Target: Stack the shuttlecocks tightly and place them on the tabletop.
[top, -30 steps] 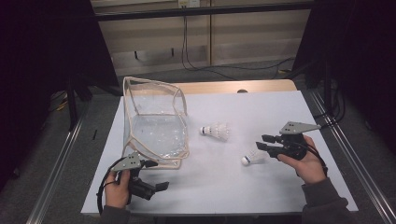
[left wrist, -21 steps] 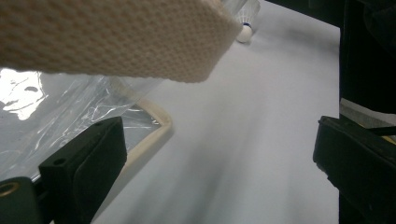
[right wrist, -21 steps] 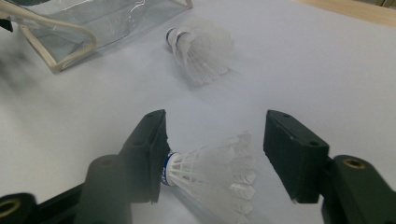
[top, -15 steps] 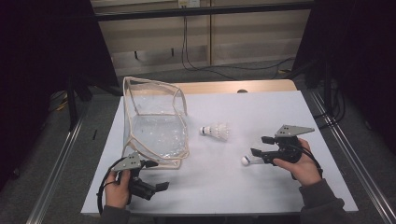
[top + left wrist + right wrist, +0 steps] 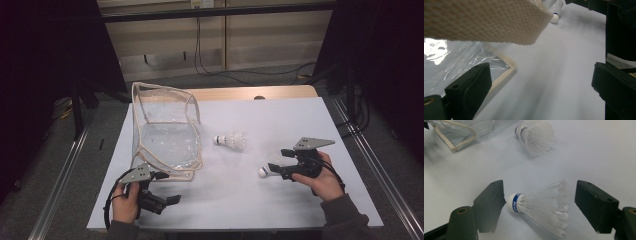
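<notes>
On the white table (image 5: 250,210) | clear bag (image 5: 165,130) at left, mouth up | left gripper (image 5: 167,200) by its near corner, jaws wide, empty | right gripper (image 5: 539,205) jaws just been opening, straddling near shuttlecock (image 5: 541,201), cork at one pad, long axis across gap | far shuttlecock (image 5: 231,140) lies loose beyond.

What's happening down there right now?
Right claw just opening, shuttlecock lying loose between jaws. Left claw open, empty, beside clear bag. Nothing in the way.
</notes>
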### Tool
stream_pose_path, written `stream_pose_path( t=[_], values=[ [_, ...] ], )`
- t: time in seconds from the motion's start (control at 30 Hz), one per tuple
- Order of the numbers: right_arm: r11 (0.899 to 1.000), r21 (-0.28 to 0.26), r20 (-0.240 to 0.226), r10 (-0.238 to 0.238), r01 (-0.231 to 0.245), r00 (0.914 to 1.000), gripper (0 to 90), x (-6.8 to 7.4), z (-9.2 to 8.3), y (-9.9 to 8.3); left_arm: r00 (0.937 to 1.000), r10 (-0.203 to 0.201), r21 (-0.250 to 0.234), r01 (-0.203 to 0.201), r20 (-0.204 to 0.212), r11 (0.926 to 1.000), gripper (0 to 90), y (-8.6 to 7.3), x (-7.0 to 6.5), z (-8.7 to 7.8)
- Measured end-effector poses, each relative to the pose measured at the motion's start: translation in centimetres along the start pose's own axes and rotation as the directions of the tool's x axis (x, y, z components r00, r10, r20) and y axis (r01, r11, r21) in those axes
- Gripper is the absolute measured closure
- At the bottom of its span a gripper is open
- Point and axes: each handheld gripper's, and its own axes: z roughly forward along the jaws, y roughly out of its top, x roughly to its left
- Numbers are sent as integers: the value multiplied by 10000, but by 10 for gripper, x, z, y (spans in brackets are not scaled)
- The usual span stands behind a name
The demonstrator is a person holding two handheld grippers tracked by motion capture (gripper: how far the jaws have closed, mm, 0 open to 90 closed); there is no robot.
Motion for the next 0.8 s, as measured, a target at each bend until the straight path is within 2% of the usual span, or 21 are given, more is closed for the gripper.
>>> stream_pose_path(
  t=[0.8],
  values=[
    [9996,266,62,76,-78,10000,190,-4,8,-9,10000,13,10,-13,-22,10000,28,0,0,-1]
  ],
)
